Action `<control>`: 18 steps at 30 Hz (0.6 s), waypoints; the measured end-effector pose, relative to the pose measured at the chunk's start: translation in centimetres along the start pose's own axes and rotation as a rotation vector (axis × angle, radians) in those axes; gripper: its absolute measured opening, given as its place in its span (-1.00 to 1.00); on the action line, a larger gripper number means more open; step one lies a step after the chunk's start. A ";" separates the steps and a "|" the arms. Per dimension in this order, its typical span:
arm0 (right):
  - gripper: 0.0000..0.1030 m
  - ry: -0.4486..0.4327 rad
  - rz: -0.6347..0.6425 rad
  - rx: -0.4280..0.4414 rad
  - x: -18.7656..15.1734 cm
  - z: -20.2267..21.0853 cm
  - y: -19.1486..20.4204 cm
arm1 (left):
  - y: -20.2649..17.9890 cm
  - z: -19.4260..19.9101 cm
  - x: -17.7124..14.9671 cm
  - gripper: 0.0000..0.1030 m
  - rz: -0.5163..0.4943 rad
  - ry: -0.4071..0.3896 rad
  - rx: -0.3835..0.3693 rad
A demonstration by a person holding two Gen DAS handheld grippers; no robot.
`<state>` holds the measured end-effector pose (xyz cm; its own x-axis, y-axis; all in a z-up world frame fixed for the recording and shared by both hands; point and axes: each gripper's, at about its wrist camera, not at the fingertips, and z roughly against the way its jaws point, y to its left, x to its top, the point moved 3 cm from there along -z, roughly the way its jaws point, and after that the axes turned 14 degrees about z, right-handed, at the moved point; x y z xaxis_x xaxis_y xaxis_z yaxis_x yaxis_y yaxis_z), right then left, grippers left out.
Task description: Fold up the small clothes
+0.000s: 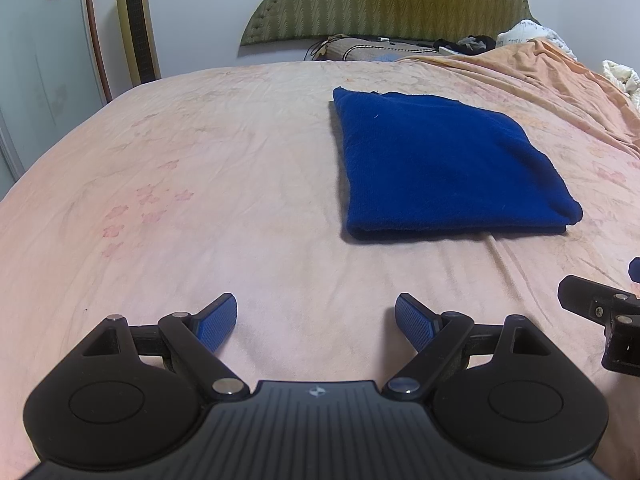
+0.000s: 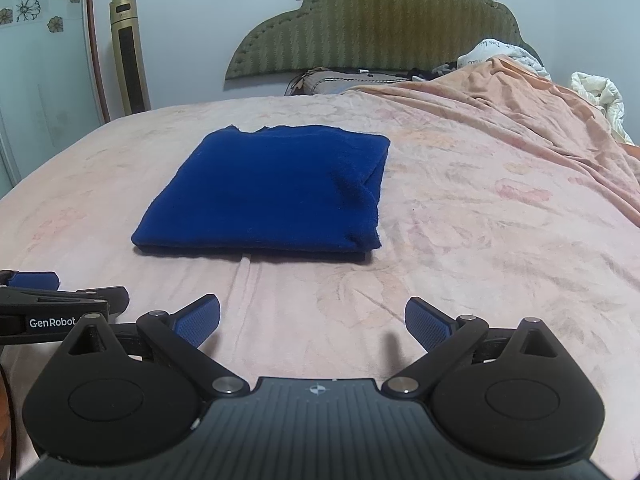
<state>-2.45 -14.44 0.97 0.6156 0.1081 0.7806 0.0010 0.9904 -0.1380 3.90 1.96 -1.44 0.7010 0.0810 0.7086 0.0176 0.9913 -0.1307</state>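
Observation:
A dark blue garment lies folded into a flat rectangle on the pink bed sheet. It also shows in the right wrist view. My left gripper is open and empty, low over the sheet, short of the garment and to its left. My right gripper is open and empty, short of the garment's near edge. Part of the right gripper shows at the right edge of the left wrist view. Part of the left gripper shows at the left of the right wrist view.
A green padded headboard stands at the back with pillows below it. An orange blanket and white bedding are heaped at the right. A gold tower fan stands by the wall at the left.

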 end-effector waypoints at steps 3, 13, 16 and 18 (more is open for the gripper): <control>0.95 0.000 0.000 0.000 0.0 0.0 0.0 | 0.0 0.0 0.0 0.68 0.000 0.001 0.002; 0.95 0.000 0.000 0.000 0.0 0.0 0.0 | 0.1 0.0 0.0 0.68 0.001 0.000 0.003; 0.95 0.000 0.001 0.000 0.0 0.0 0.0 | 0.2 0.0 -0.1 0.68 0.002 -0.003 0.006; 0.95 0.000 0.000 -0.001 0.0 0.0 0.0 | 0.3 0.0 -0.1 0.68 0.003 -0.002 0.007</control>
<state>-2.49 -14.42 0.97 0.6153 0.1086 0.7807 0.0013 0.9903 -0.1388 3.81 2.26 -1.53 0.6994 0.0845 0.7097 0.0104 0.9917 -0.1283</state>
